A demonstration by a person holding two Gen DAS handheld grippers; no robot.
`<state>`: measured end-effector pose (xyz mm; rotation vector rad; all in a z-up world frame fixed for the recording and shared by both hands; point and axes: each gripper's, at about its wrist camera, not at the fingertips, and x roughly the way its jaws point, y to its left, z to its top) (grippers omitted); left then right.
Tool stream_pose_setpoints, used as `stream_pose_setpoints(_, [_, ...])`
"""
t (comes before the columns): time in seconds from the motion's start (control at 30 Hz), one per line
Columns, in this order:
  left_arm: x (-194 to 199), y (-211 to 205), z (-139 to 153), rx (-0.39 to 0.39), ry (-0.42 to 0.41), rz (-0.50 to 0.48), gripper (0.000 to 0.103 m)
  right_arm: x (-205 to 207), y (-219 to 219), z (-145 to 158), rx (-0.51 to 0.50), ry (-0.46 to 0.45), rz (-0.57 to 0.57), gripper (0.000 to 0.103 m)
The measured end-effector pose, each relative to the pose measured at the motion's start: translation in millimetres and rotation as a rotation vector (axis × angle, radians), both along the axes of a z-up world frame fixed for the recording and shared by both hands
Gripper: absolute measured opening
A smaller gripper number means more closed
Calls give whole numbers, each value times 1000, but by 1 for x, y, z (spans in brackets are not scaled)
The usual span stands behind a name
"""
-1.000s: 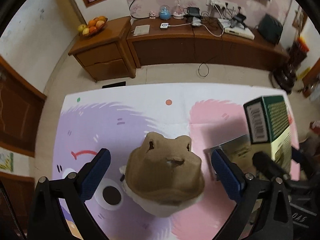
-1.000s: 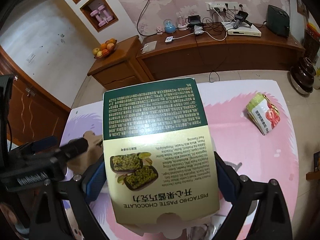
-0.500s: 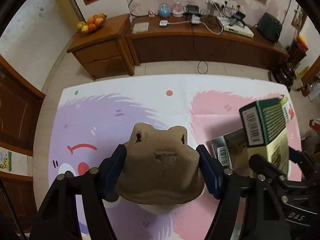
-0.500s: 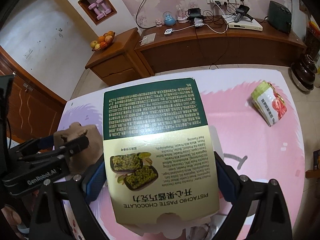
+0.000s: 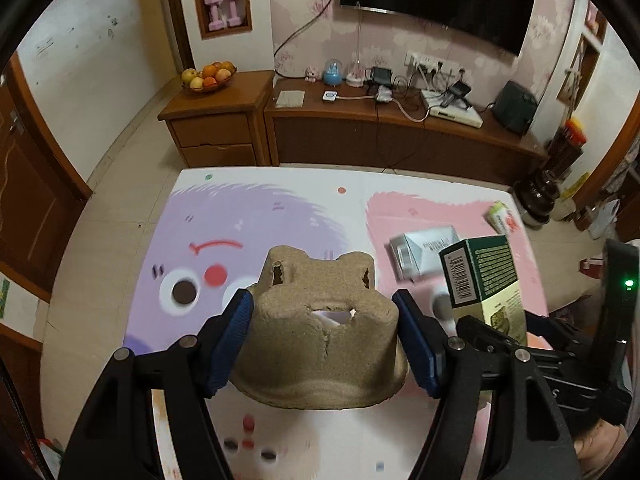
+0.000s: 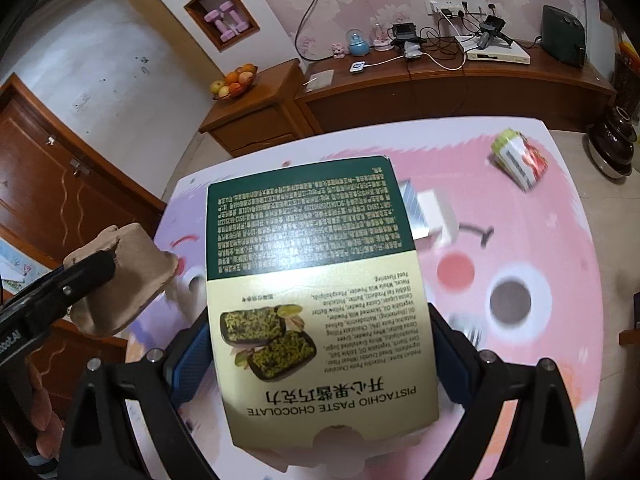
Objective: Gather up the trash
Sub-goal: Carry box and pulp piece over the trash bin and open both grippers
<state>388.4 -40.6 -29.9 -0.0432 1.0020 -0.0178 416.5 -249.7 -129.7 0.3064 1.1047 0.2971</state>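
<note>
My left gripper (image 5: 322,334) is shut on a brown paper-pulp cup carrier (image 5: 320,340) and holds it above the table; the carrier also shows in the right wrist view (image 6: 124,280). My right gripper (image 6: 318,356) is shut on a green and gold pistachio chocolate box (image 6: 316,280), which also shows at the right of the left wrist view (image 5: 484,284). A silver-white carton (image 5: 426,250) lies on the pink part of the mat (image 5: 256,220). A green and red snack packet (image 6: 520,158) lies near the far right edge.
The table wears a cartoon mat in purple and pink (image 6: 560,240). Beyond it stand a wooden cabinet with a fruit bowl (image 5: 208,78) and a long TV bench (image 5: 400,120) with cables. A dark vase (image 6: 612,140) stands on the floor at the right.
My left gripper closed on the cup carrier and lifted it off the table. Both grippers have pulled up and back, so more of the room shows. The right gripper still holds the box.
</note>
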Motion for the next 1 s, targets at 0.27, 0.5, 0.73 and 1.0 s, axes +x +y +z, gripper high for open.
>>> stream_pose_setpoints(0.27, [-126, 36, 14, -87, -30, -49, 69, -107, 13, 19, 3, 29, -15, 95])
stream_pose_setpoints(0.5, [-245, 68, 8, -129, -57, -192, 70, -240, 49, 44, -33, 17, -106, 95])
stream_pose_setpoints(0.73, [-334, 94, -12, -139, -6, -273, 70, -353, 93, 32, -24, 53, -182, 95])
stream_pose_setpoints(1.0, [-398, 94, -71, -156, 143, -339, 70, -441, 123, -9, -84, 194, -166, 95])
